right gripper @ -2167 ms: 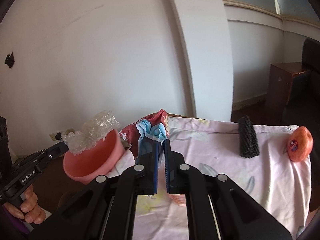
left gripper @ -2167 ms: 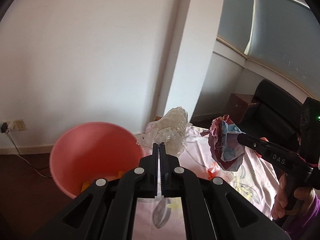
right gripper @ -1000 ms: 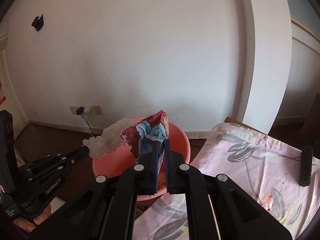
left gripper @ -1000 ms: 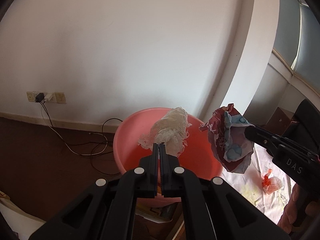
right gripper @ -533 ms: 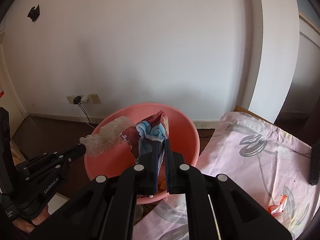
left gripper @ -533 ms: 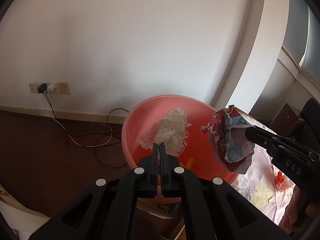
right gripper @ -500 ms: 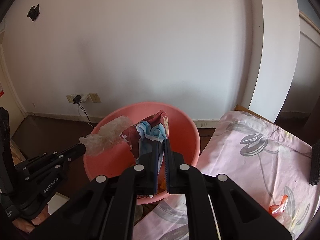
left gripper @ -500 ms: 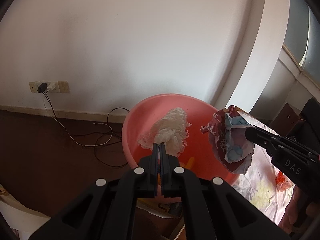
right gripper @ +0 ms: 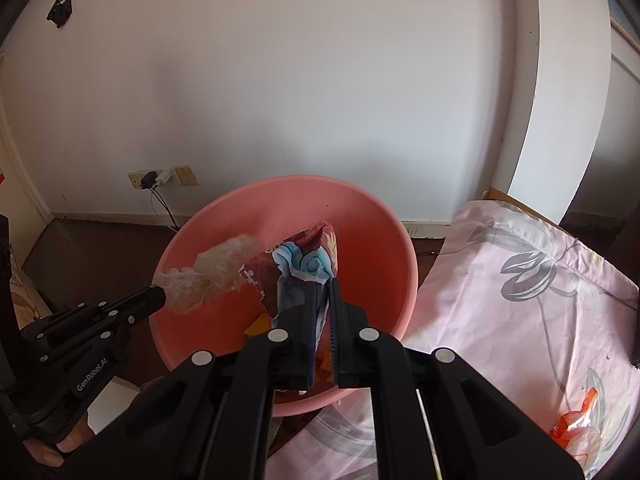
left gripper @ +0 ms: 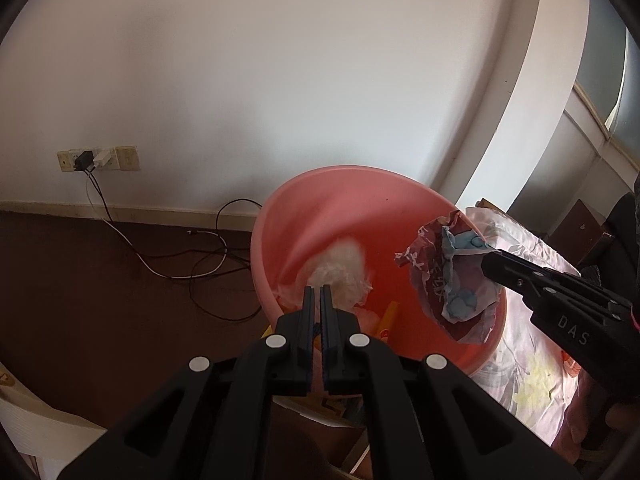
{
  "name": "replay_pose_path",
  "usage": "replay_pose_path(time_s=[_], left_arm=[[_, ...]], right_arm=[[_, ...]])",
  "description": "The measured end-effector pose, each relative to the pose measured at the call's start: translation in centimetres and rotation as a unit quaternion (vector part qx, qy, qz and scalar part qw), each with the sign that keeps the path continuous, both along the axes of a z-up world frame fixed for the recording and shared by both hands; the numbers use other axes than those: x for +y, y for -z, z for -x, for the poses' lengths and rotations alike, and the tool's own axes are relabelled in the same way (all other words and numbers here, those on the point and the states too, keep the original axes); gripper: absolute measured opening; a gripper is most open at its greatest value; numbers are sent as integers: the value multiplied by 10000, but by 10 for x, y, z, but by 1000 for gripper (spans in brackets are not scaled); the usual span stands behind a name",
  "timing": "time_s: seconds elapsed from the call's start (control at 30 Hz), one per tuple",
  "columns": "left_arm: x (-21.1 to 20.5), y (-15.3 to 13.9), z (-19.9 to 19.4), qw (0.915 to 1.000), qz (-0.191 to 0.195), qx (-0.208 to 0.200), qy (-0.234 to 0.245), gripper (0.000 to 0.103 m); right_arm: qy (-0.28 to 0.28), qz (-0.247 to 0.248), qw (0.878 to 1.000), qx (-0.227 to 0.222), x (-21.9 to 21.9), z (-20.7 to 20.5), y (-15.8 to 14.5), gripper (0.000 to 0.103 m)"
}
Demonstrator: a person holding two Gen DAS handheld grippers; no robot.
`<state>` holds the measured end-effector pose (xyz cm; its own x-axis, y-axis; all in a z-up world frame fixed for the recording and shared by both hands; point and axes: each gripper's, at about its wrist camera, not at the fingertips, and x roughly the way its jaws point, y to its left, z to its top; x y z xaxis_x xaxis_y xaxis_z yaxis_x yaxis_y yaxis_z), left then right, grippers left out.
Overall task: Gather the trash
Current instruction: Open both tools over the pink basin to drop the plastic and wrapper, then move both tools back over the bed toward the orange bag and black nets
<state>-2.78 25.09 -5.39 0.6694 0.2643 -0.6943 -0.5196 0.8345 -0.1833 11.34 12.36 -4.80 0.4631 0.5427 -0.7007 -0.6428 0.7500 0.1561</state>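
Observation:
A pink plastic basin [left gripper: 360, 196] [right gripper: 360, 208] stands on the floor beside the cloth-covered table. My left gripper [left gripper: 317, 289] [right gripper: 158, 294] is shut on a crumpled clear plastic wrap [left gripper: 340, 268] [right gripper: 212, 270], which hangs over the basin's left half. My right gripper [right gripper: 322, 286] [left gripper: 486, 262] is shut on a crumpled red and blue snack bag [right gripper: 308, 264] [left gripper: 452, 280], held over the basin's right side. Some yellow and orange scraps [left gripper: 390, 314] lie in the basin's bottom.
A pink flowered cloth [right gripper: 520, 280] covers the table to the right, with an orange wrapper [right gripper: 576, 428] lying on it. A wall socket [left gripper: 96, 158] and loose cables [left gripper: 192, 256] are on the dark floor to the left. A person's hand [right gripper: 60, 446] holds the left tool.
Both grippers have sunk toward the basin, still shut on their trash. The basin now fills more of each view and the wrap hangs lower inside its rim.

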Motion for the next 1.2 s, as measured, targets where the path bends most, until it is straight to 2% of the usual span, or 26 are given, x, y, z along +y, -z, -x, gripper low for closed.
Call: replay_pose_path(time_s=[0.1, 0.23, 0.53, 0.63, 0.7, 0.73, 1.2], left_arm=[[2, 2, 1, 10000, 80, -11, -34, 5], [1, 0, 3, 9999, 103, -62, -86, 20], [-7, -2, 2, 10000, 23, -94, -14, 36], [-8, -3, 3, 10000, 21, -97, -8, 36], [-9, -3, 2, 10000, 9, -93, 5, 36], [-10, -4, 2, 10000, 8, -96, 13, 36], [-19, -12, 2, 9998, -39, -161, 126, 36]], right_arm=[[32, -6, 10000, 31, 0, -2, 1, 6], [39, -12, 10000, 64, -1, -4, 3, 6], [40, -62, 9994, 335, -2, -8, 7, 7], [28, -92, 9993, 357, -3, -7, 8, 8], [7, -173, 9991, 395, -5, -7, 7, 21], [11, -194, 9990, 390, -5, -6, 7, 22], [-87, -320, 9990, 286, -10, 2, -3, 22]])
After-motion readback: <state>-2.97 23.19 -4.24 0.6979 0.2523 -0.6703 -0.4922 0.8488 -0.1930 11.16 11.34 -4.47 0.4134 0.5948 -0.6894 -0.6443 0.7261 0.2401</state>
